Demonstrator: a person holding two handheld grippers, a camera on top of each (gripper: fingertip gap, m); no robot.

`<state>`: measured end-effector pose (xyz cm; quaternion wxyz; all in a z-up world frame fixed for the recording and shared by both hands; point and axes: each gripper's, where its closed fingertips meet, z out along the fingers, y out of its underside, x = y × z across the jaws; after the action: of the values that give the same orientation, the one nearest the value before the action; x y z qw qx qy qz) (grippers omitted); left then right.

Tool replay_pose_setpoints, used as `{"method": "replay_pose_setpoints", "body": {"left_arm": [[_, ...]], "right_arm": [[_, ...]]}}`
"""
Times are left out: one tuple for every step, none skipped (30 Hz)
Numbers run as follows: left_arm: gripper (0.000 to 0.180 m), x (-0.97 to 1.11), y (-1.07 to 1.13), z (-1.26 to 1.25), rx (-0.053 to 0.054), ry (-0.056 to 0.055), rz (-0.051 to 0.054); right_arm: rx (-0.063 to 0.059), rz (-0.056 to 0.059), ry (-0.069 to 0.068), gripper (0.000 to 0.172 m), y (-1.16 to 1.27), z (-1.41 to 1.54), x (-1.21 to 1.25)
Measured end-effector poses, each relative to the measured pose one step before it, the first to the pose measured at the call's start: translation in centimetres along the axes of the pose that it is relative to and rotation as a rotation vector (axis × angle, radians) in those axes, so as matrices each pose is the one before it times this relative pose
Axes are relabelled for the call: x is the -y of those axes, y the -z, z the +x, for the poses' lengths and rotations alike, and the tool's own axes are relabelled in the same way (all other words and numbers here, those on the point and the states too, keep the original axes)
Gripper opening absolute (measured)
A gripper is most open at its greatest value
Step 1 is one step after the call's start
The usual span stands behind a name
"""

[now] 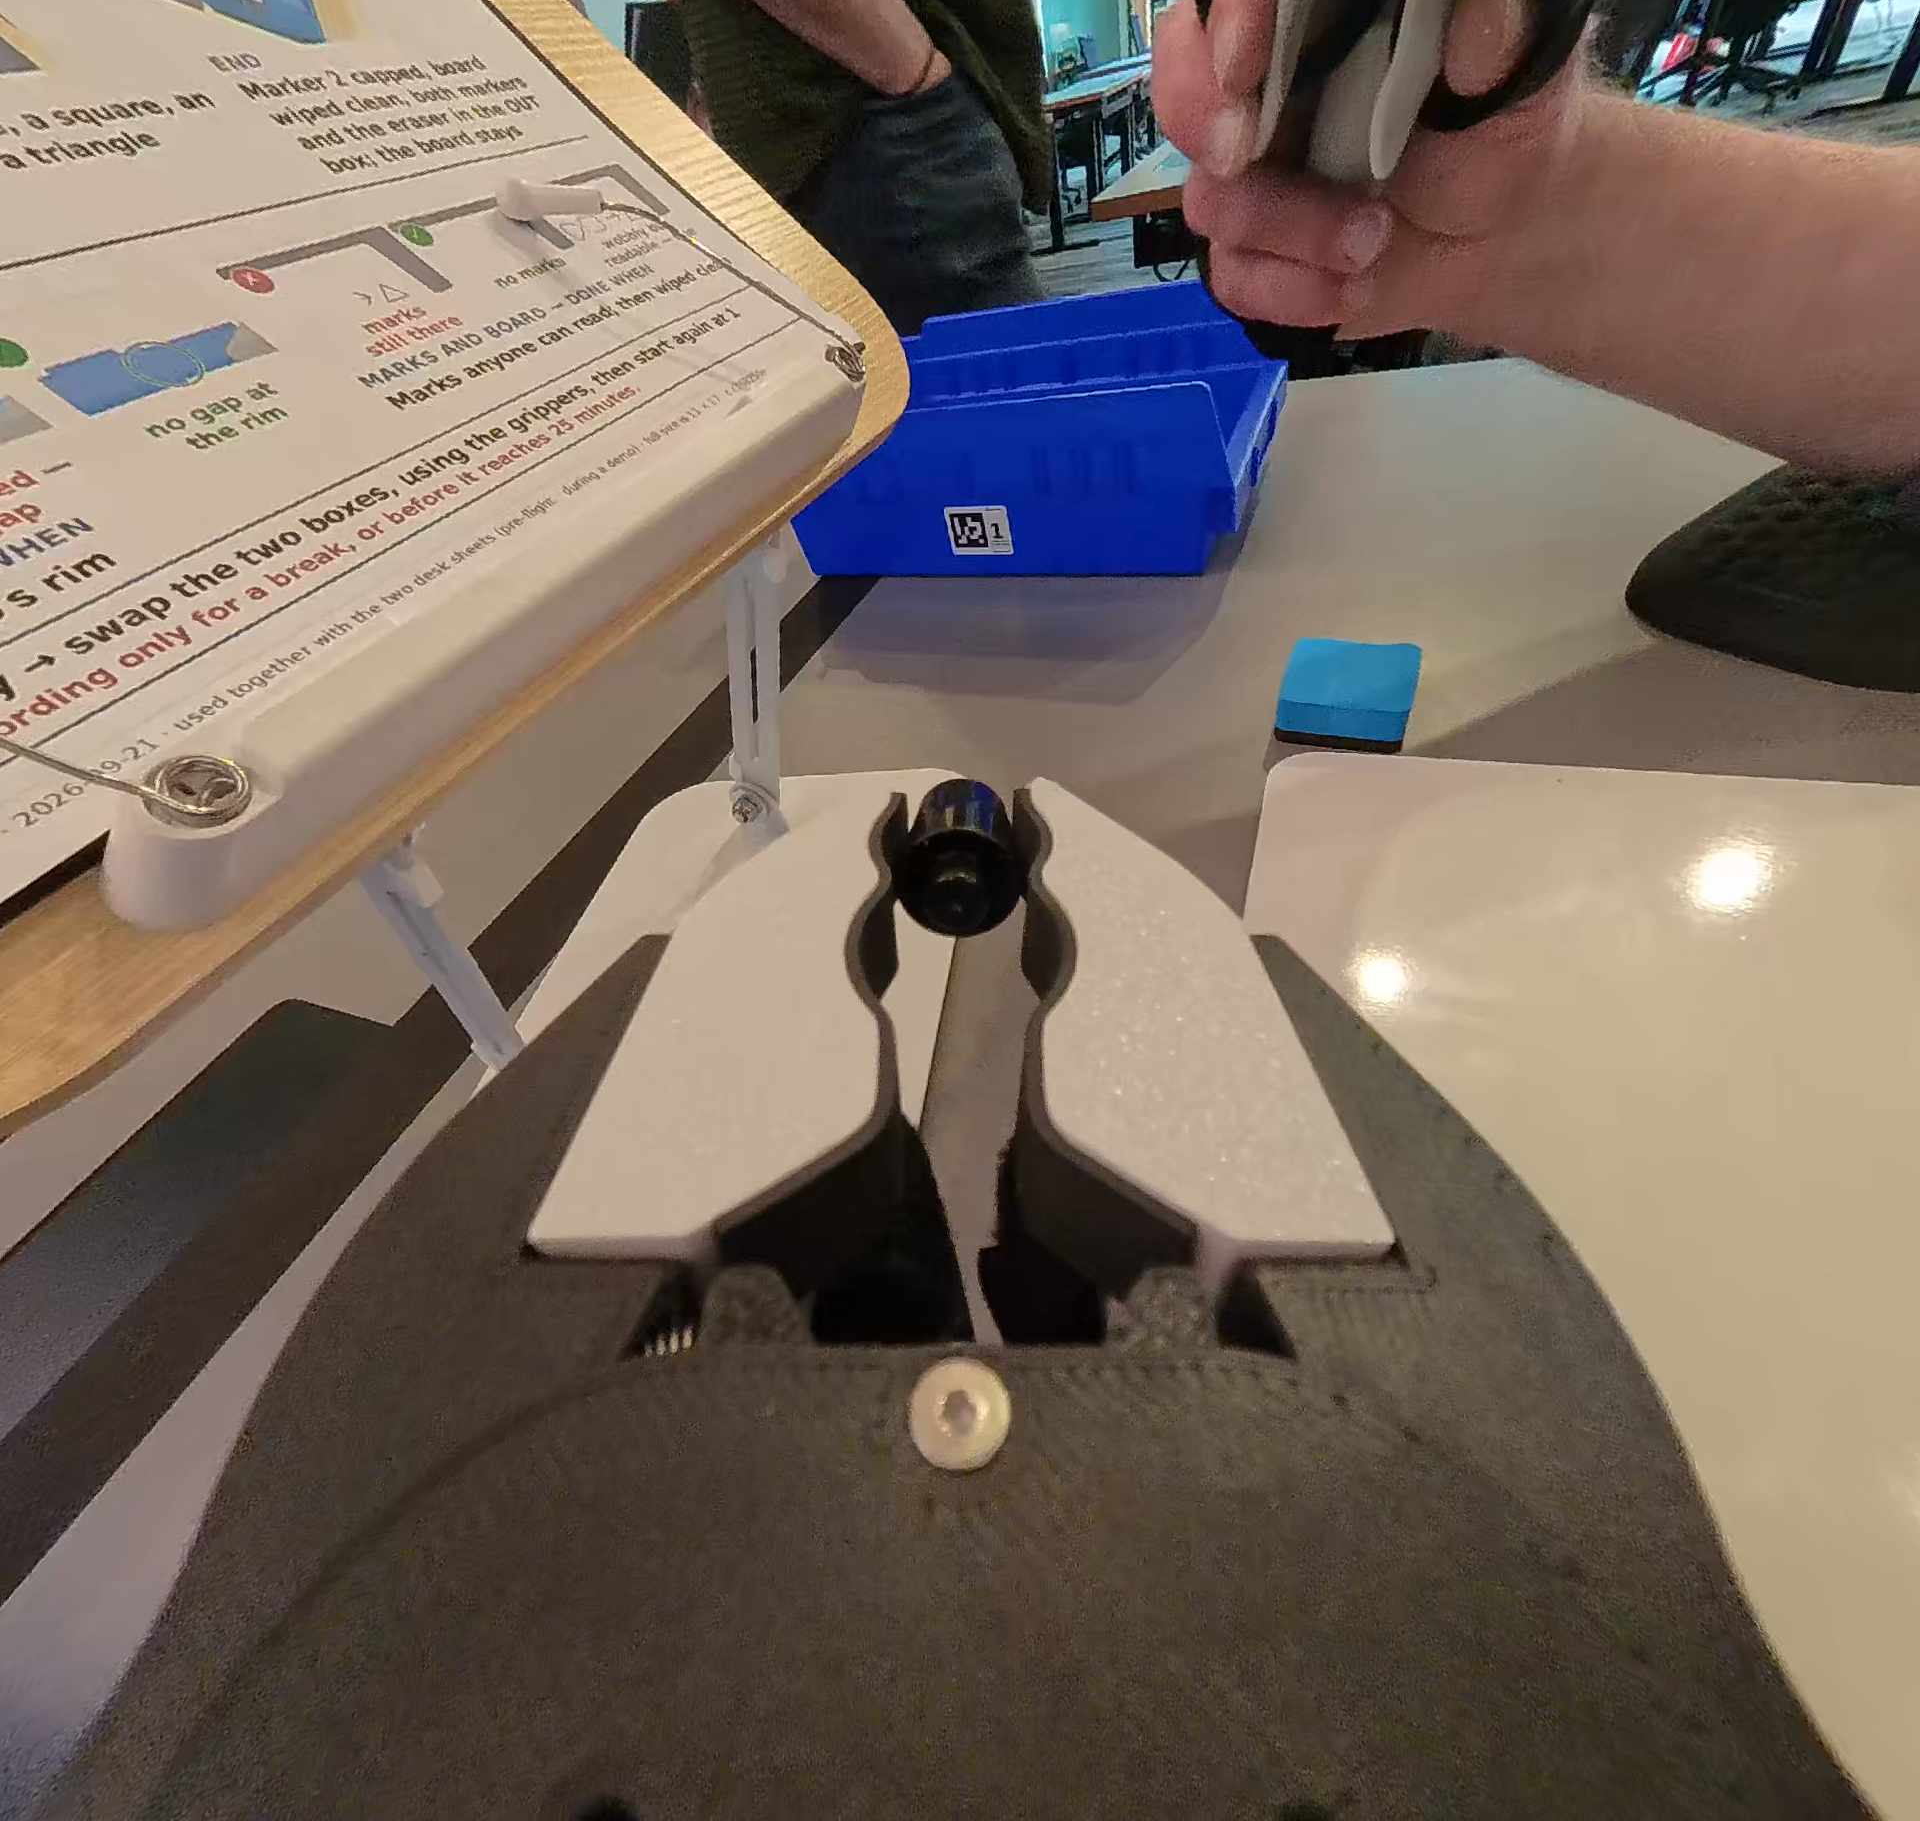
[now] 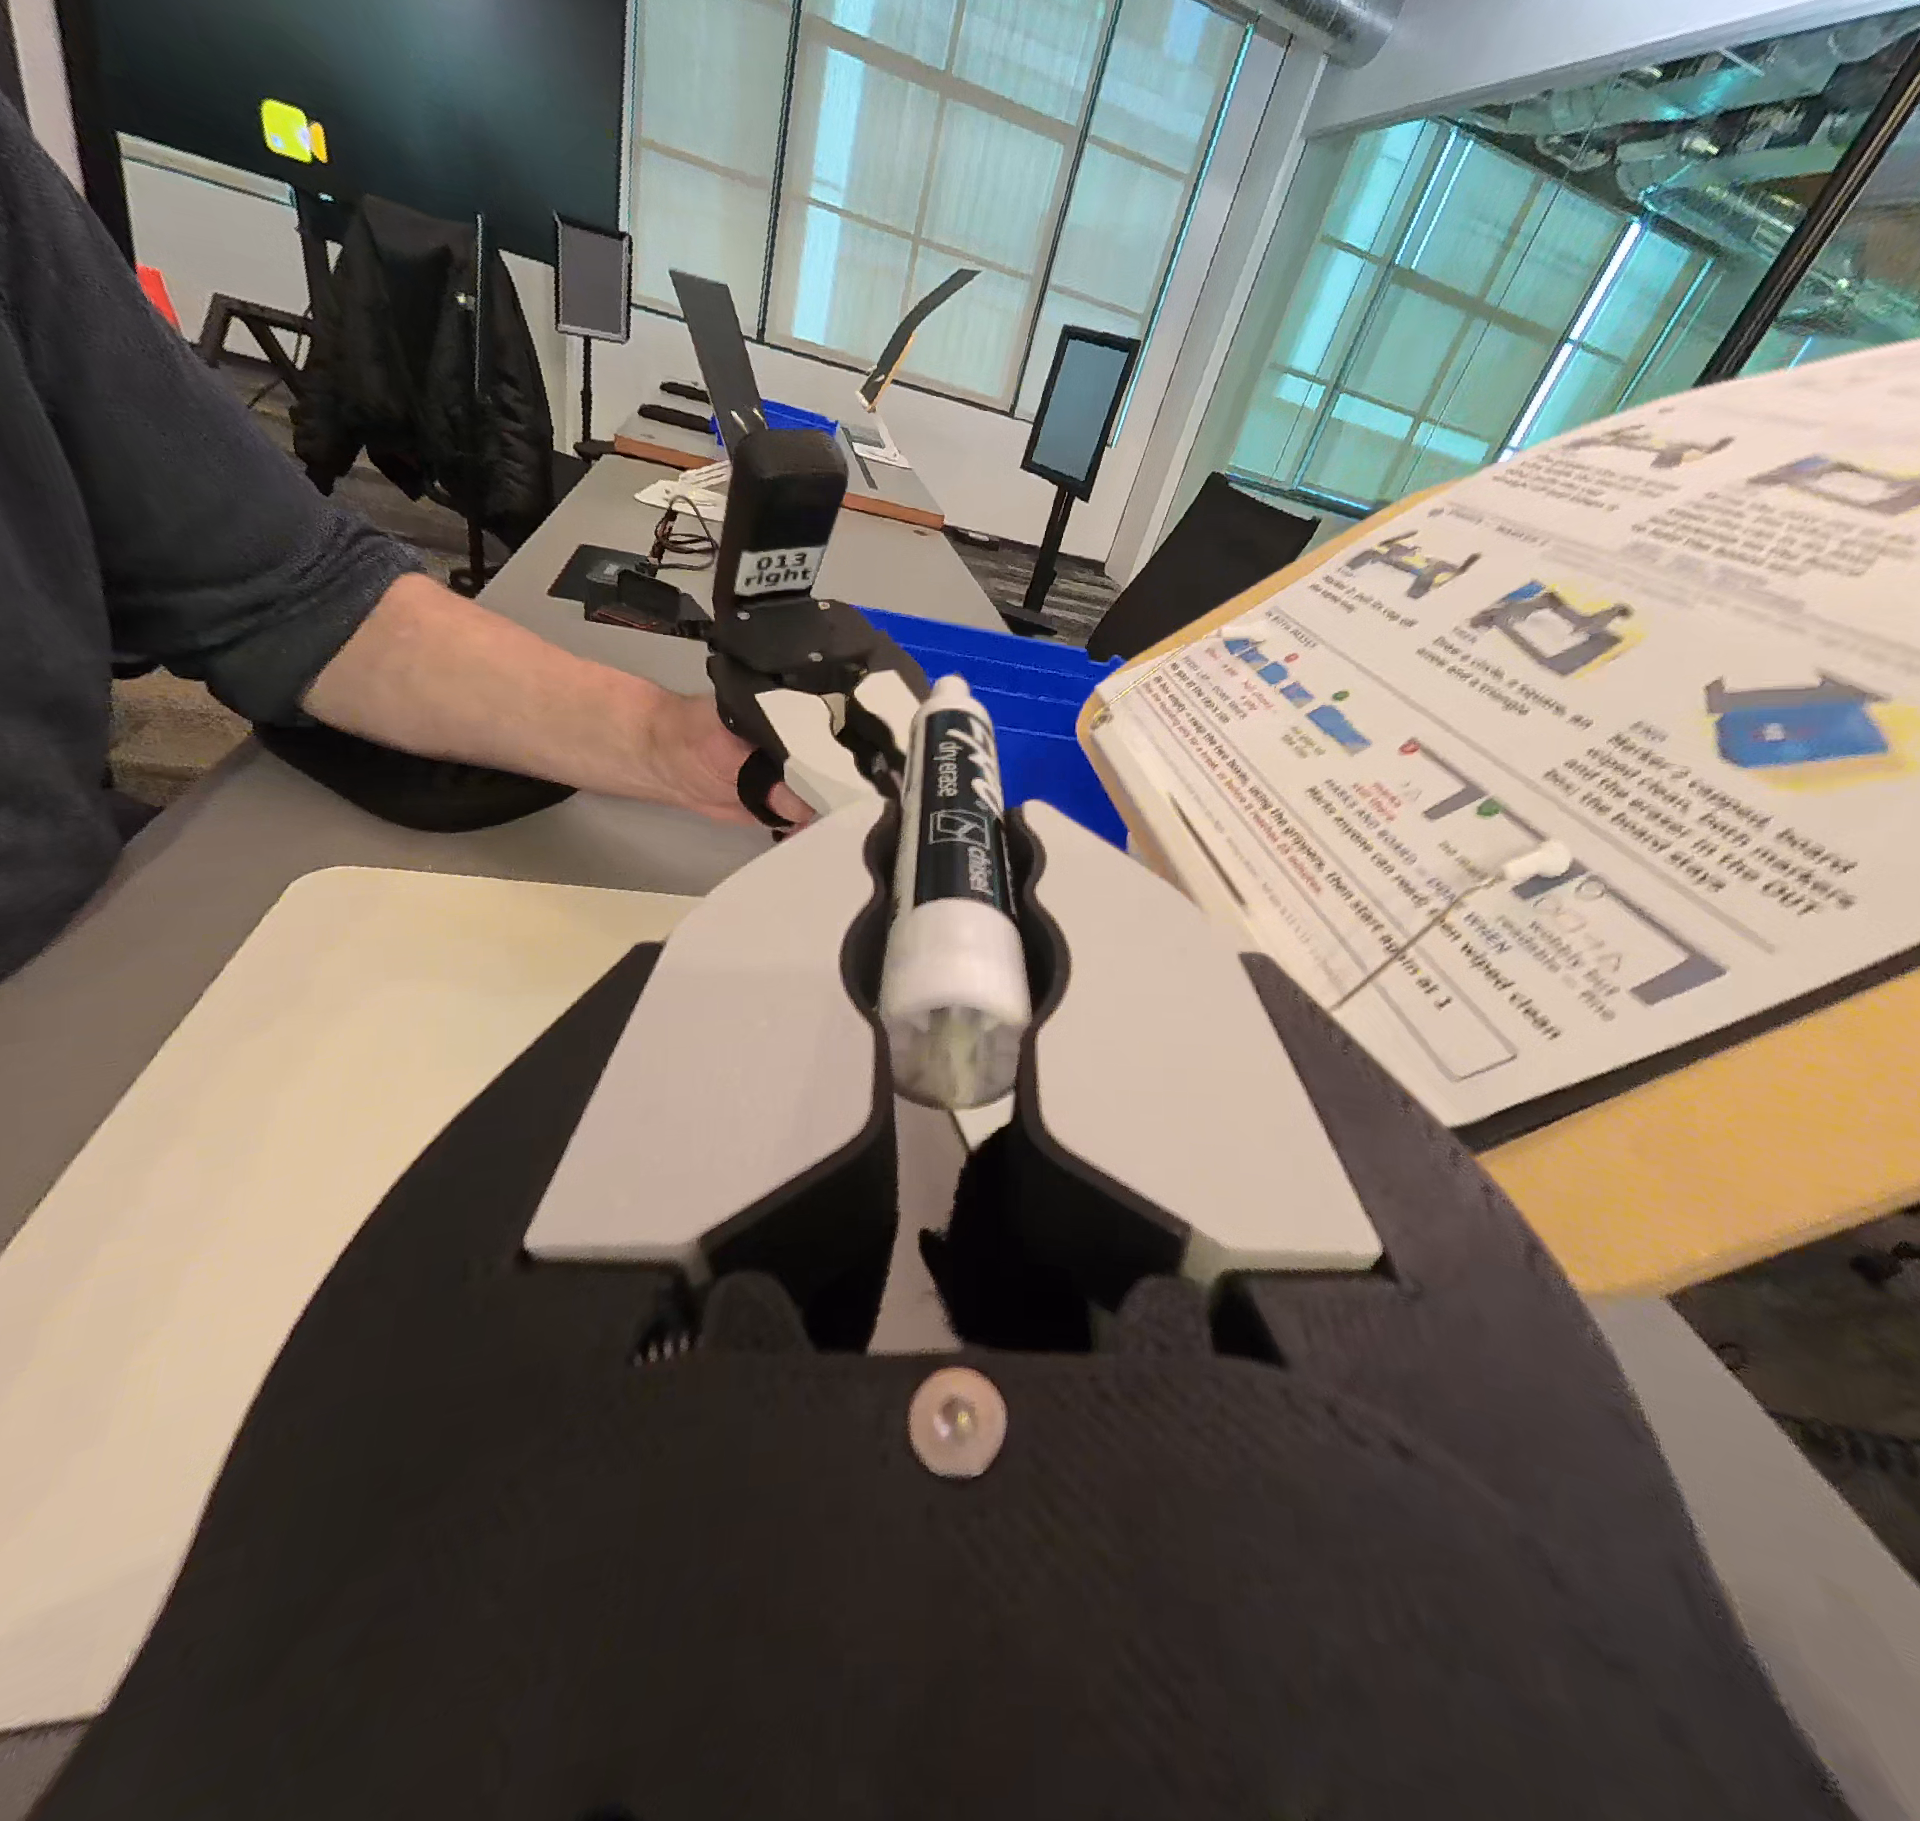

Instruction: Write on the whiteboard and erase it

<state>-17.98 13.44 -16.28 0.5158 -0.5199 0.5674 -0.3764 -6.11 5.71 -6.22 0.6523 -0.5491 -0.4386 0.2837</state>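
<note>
A black cap [image 1: 954, 862] is clamped between the fingertips of the left gripper [image 1: 956, 867], its long axis lying along the fingers and its open mouth turned back toward the camera. The marker [image 2: 951, 888] is clamped by the right gripper [image 2: 951, 898], both pads pressed on its barrel; its long axis runs forward along the fingers, with the white butt end nearest the camera and the far end, where the tip would be, not clearly shown. The coming move is judged to turn on the whiteboard [image 1: 1621, 1044]: it lies flat on the table [image 1: 1455, 483], just right of the left gripper and below and left of the right one, so the marker would have to be tipped downward toward it. In the left wrist view the right hand [image 1: 1351, 161] is raised well above the table's far edge, over the blue bin [image 1: 1039, 462]. The blue eraser [image 1: 1348, 693] rests just beyond the whiteboard's far left corner, nearer the left gripper.
</note>
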Motion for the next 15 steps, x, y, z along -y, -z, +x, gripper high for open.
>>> {"method": "replay_pose_setpoints", "body": {"left_arm": [[0.019,0.044,0.041,0.041,-0.0023,0.0016,0.0009],[0.019,-0.010,0.033,0.069,-0.0011,-0.0058,-0.0029],[0.019,-0.110,-0.006,0.122,-0.0053,-0.0081,-0.0071],[0.019,-0.171,-0.012,0.018,0.0009,-0.0112,-0.0090],[0.020,-0.205,-0.011,-0.105,0.0065,-0.0107,-0.0093],[0.019,-0.176,-0.035,-0.053,-0.0001,-0.0014,-0.0069],[0.019,-0.109,-0.023,-0.021,-0.0031,0.0035,0.0001],[0.019,-0.103,-0.010,-0.042,-0.0005,0.0020,0.0032],[0.019,-0.195,-0.093,-0.036,-0.0025,0.0051,-0.0011],[0.019,-0.233,-0.155,0.029,-0.0082,0.0097,-0.0032],[0.019,-0.238,-0.171,0.067,-0.0077,0.0085,-0.0015],[0.019,-0.225,-0.175,0.083,-0.0051,0.0029,-0.0004],[0.019,-0.220,-0.196,0.133,-0.0070,-0.0009,-0.0050],[0.019,-0.164,-0.180,0.119,-0.0065,-0.0012,-0.0062],[0.019,-0.002,-0.103,0.063,-0.0033,0.0013,0.0020]], "right_arm": [[0.0017,-0.0052,0.0119,0.021,-0.147,0.147,0.427],[0.0084,-0.0022,0.0065,0.021,-0.159,0.133,0.414],[0.0061,0.0020,0.0074,0.021,-0.146,0.171,0.427],[0.0040,0.0064,0.0097,0.021,-0.105,0.145,0.420],[-0.0024,0.0103,0.0092,0.020,-0.043,0.165,0.344],[-0.0111,0.0179,0.0049,0.021,0.022,0.204,0.250],[-0.0032,0.0304,-0.0029,0.021,0.061,0.013,0.191],[0.0116,0.0161,-0.0176,0.020,-0.010,-0.151,-0.221],[-0.0005,-0.0139,-0.0083,0.020,-0.021,0.010,-0.733],[-0.0062,-0.0144,-0.0025,0.021,0.033,0.080,-0.730],[0.0059,0.0030,-0.0197,0.021,0.059,0.036,-0.435],[0.0086,0.0079,-0.0191,0.021,0.051,0.058,-0.220],[-0.0015,0.0002,-0.0030,0.021,0.071,0.154,-0.145],[-0.0024,-0.0012,0.0016,0.021,0.079,0.125,-0.053],[0.0011,0.0022,-0.0013,0.020,0.080,0.028,0.001]]}}
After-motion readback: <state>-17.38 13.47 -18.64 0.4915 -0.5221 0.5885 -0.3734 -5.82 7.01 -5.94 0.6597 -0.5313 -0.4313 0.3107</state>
